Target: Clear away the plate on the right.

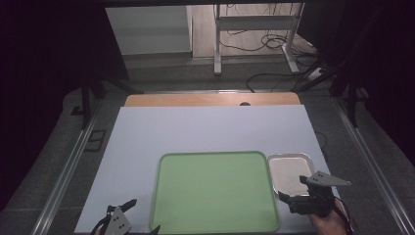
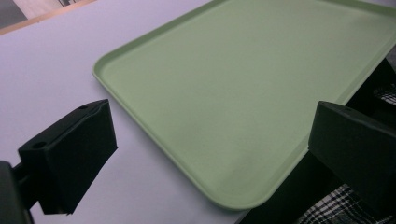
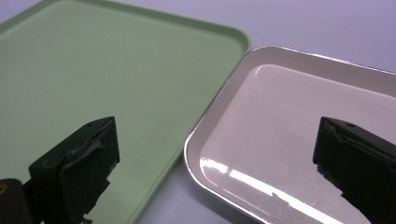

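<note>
Tray: a flat rectangular pale-green plastic tray (image 1: 214, 191) with rounded corners and a low raised rim lies on the white table sheet (image 1: 195, 132), at the near middle, its long axis running left to right across the table and its near edge close to the sheet's near edge.
Pan: a small shallow rectangular shiny metal pan (image 1: 289, 172) sits just beside the tray's right edge, its long axis running away from the person; nothing lies in it.
Left gripper: the left gripper (image 1: 145, 216) hangs at the tray's near left corner; its jaws stand wide apart with nothing between them.
Right gripper: the right gripper (image 1: 291, 188) hovers over the pan's near end, jaws spread wide and holding nothing.
Left gripper view: the left gripper (image 2: 208, 154) straddles the tray's (image 2: 252, 88) near corner, one jaw over the white sheet (image 2: 51, 70), the other past the table edge, above a patch of black-and-white checked cloth (image 2: 336, 207).
Right gripper view: the right gripper (image 3: 215, 158) spans the narrow gap between tray (image 3: 102, 74) and pan (image 3: 299, 121); bright reflections streak the pan's floor.
Background: a wooden tabletop edge (image 1: 210, 99) shows beyond the sheet, with a metal desk frame (image 1: 254, 34) and cables on the floor behind it.
</note>
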`<action>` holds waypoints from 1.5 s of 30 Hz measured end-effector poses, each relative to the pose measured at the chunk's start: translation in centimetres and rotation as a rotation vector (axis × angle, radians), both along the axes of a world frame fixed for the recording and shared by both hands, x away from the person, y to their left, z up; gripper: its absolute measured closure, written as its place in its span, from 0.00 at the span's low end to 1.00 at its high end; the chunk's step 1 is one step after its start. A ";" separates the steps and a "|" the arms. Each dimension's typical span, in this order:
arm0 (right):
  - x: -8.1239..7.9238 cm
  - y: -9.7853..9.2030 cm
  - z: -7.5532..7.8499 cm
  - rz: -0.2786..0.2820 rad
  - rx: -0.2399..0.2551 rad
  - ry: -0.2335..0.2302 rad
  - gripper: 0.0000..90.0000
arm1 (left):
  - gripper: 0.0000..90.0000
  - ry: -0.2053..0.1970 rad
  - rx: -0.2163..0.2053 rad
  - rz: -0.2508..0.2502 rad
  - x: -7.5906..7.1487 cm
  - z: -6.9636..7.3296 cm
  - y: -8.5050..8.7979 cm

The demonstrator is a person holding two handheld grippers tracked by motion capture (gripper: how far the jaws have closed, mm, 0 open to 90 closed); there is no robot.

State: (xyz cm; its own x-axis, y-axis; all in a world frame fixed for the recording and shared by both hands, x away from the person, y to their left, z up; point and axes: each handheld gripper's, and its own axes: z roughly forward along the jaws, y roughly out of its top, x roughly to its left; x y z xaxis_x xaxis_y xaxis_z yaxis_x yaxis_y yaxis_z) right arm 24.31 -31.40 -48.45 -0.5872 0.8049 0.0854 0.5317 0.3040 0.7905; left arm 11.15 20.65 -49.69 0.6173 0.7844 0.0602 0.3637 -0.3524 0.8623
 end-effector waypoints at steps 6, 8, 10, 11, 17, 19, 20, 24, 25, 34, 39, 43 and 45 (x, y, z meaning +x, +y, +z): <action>0.8 0.1 -0.2 -0.025 -0.018 0.003 0.00 | 0.01 -0.001 -0.001 0.003 0.0 0.0 0.0; 1.0 0.1 -0.2 -0.033 -0.023 0.001 0.00 | 0.01 -0.001 0.001 0.001 0.0 0.0 0.0; 1.1 0.1 -0.2 -0.043 -0.030 -0.001 0.00 | 0.01 -0.001 0.001 0.002 0.0 0.0 0.0; 1.2 0.1 -0.2 -0.046 -0.029 0.003 0.00 | 0.01 -0.001 0.001 0.002 0.0 0.0 0.0; 1.6 -0.3 0.1 -0.075 -0.013 0.003 0.00 | 0.01 -0.004 0.006 -0.001 -0.1 0.0 0.0; 1.8 -0.4 0.1 -0.091 -0.015 0.004 0.00 | 0.01 -0.004 0.005 0.000 -0.1 0.0 0.0; 1.9 -0.5 0.2 -0.100 -0.009 0.013 0.00 | 0.01 -0.004 0.003 0.000 -0.1 0.0 0.0; 2.4 -0.8 0.3 -0.127 0.004 0.050 0.02 | 0.01 -0.005 0.006 -0.001 -0.1 0.0 0.0; 2.5 -0.9 0.3 -0.130 0.003 0.053 0.05 | 0.01 -0.004 0.006 -0.002 -0.1 0.0 0.0; 3.7 -2.2 0.5 -0.186 -0.045 0.056 0.28 | 0.01 -0.004 0.008 -0.002 -0.1 0.0 0.0; 4.4 -3.1 0.5 -0.218 -0.060 0.080 0.34 | 0.01 -0.006 0.008 -0.003 -0.1 0.0 0.0; 4.8 -3.9 0.6 -0.245 -0.059 0.098 0.38 | 0.01 -0.006 0.011 -0.003 -0.1 0.0 -0.1; 5.0 -4.3 0.5 -0.259 -0.065 0.105 0.42 | 0.01 -0.005 0.010 -0.003 -0.1 0.0 -0.1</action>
State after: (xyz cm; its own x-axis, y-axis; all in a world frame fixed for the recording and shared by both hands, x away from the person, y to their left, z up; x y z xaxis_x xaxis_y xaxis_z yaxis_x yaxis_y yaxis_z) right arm 29.26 -35.73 -47.91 -0.3516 0.9329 0.0784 0.6761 0.1951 0.7105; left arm 11.06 20.60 -49.67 0.6193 0.7819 0.0715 0.3579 -0.3622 0.8606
